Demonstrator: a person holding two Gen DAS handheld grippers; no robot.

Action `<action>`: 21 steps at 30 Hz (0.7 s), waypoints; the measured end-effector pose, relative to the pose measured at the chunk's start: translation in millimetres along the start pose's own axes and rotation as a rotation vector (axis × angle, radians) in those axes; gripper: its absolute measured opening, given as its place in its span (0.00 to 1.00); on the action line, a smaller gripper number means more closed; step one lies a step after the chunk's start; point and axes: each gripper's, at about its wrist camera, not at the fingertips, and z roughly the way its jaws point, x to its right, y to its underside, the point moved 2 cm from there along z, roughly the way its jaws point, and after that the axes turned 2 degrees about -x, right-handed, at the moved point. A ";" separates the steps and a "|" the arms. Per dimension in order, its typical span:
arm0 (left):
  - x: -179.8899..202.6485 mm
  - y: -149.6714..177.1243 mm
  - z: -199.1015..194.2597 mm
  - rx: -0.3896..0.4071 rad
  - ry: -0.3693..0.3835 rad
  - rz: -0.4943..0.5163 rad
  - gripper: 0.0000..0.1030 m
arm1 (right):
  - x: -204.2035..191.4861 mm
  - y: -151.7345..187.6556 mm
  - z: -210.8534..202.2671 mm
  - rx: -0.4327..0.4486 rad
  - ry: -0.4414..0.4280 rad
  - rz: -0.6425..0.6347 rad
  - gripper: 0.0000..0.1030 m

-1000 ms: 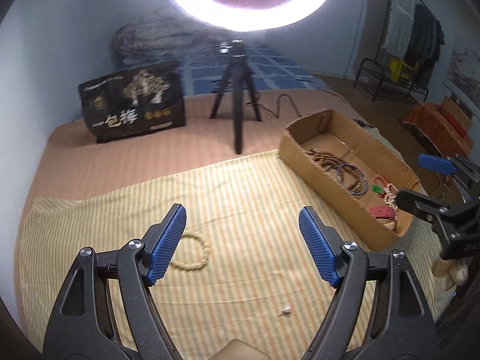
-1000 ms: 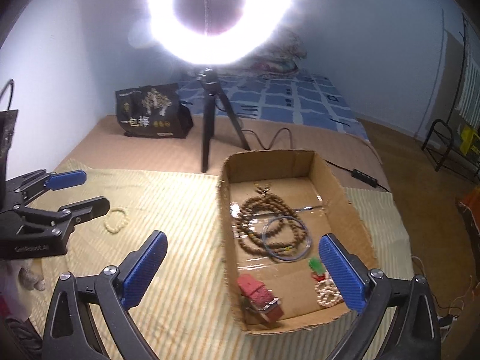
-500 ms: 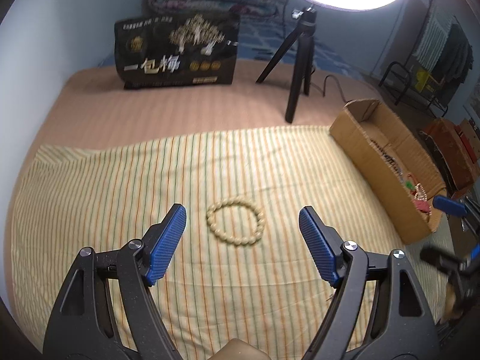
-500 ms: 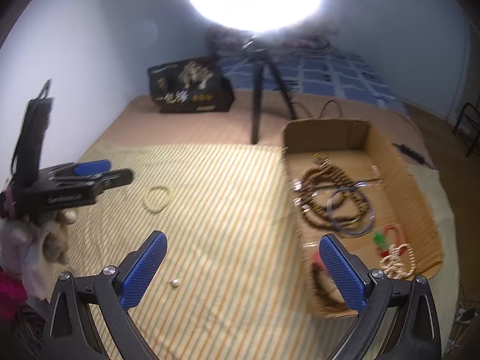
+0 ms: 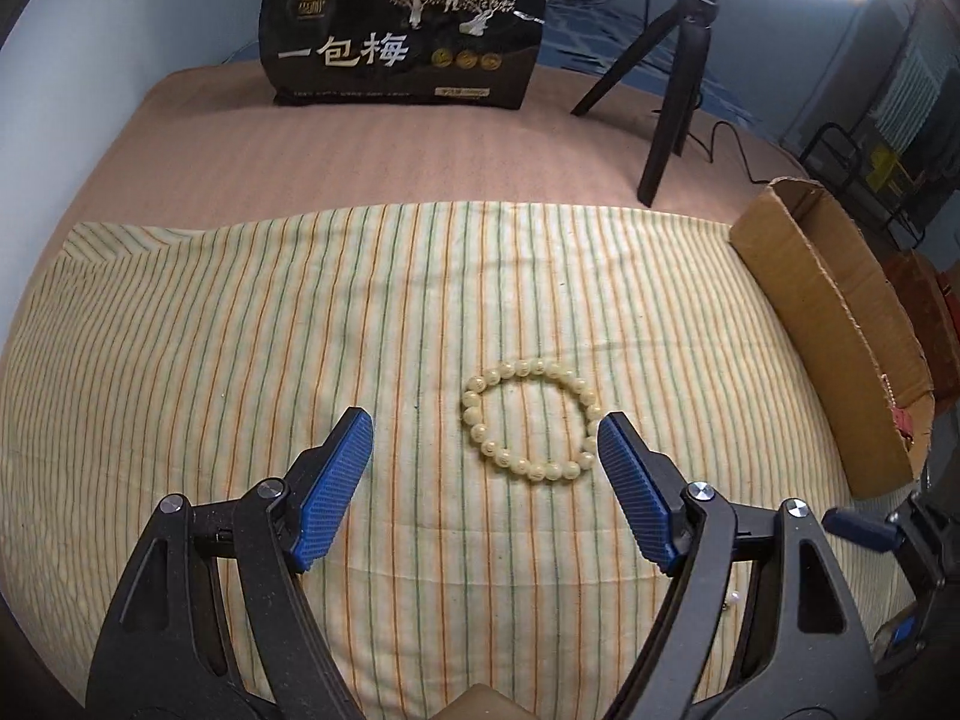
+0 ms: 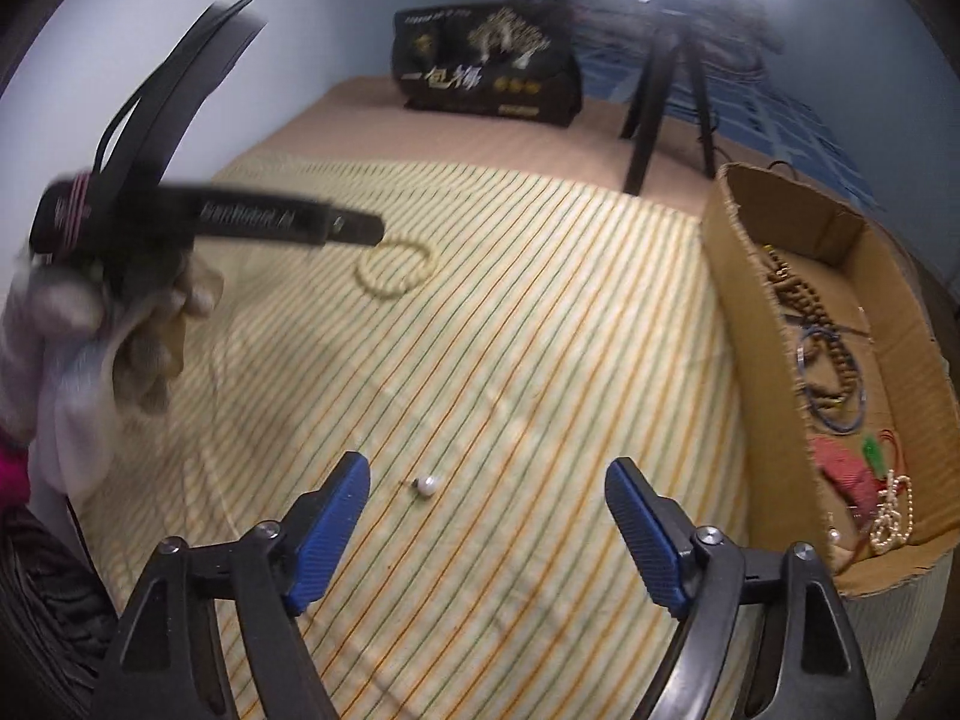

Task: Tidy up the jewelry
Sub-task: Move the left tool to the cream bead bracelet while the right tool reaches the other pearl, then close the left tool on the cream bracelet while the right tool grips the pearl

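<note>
Bracelet (image 5: 531, 418) just beyond parted jaws

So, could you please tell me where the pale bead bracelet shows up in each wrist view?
Left wrist: the bracelet lies on the striped cloth just right of centre, its right edge by the right finger's tip.
Right wrist: the bracelet is blurred, upper left of centre, at the tip of the left gripper seen there.
Shared landmark: the black bag standing behind the cloth.
</note>
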 end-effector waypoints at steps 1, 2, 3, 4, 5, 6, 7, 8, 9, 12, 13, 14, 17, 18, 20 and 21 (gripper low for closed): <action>-0.4 0.2 2.4 -0.002 -0.004 0.000 0.77 | -2.0 1.0 3.1 -0.008 -0.003 -0.010 0.73; -0.4 0.4 4.6 -0.006 -0.005 0.002 0.77 | -3.9 2.5 5.9 -0.015 -0.005 -0.019 0.70; -0.3 0.6 6.1 -0.009 -0.006 0.004 0.73 | -4.9 3.6 7.9 -0.021 -0.006 -0.026 0.68; 0.1 0.9 8.6 -0.016 -0.010 0.009 0.69 | -6.5 4.3 10.5 -0.027 -0.009 -0.033 0.67; 0.6 1.4 11.2 -0.022 -0.014 0.014 0.68 | -7.7 4.9 12.8 -0.031 -0.012 -0.040 0.63; 1.4 1.7 12.9 -0.025 -0.017 0.019 0.67 | -9.3 6.7 13.7 -0.036 -0.014 -0.045 0.60; 1.8 2.3 15.0 -0.028 -0.021 0.023 0.66 | -10.2 7.4 15.7 -0.041 -0.017 -0.048 0.59; 2.1 2.4 16.8 -0.031 -0.023 0.025 0.66 | -10.7 8.3 17.4 -0.046 -0.022 -0.049 0.56; 2.4 2.4 18.5 -0.035 -0.024 0.025 0.64 | -11.1 8.9 19.1 -0.050 -0.025 -0.051 0.53; 2.6 3.3 24.2 -0.044 -0.029 0.022 0.60 | -12.4 10.2 23.5 -0.060 -0.026 -0.056 0.51; 3.0 3.3 26.3 -0.047 -0.034 0.024 0.59 | -12.1 9.7 25.0 -0.061 -0.025 -0.056 0.51; 3.6 2.9 27.4 -0.047 -0.036 0.025 0.59 | -12.2 9.4 25.6 -0.061 -0.025 -0.055 0.48; 4.2 2.1 30.3 -0.047 -0.046 0.032 0.56 | -11.5 8.6 25.7 -0.060 -0.031 -0.052 0.42; 4.7 1.9 31.2 -0.046 -0.050 0.035 0.56 | -11.6 8.0 26.2 -0.061 -0.034 -0.052 0.40; 6.6 2.1 33.0 -0.044 -0.059 0.046 0.54 | -12.7 7.8 27.4 -0.063 -0.035 -0.054 0.36; 7.6 1.7 33.8 -0.043 -0.063 0.050 0.52 | -13.7 7.6 28.0 -0.064 -0.034 -0.056 0.35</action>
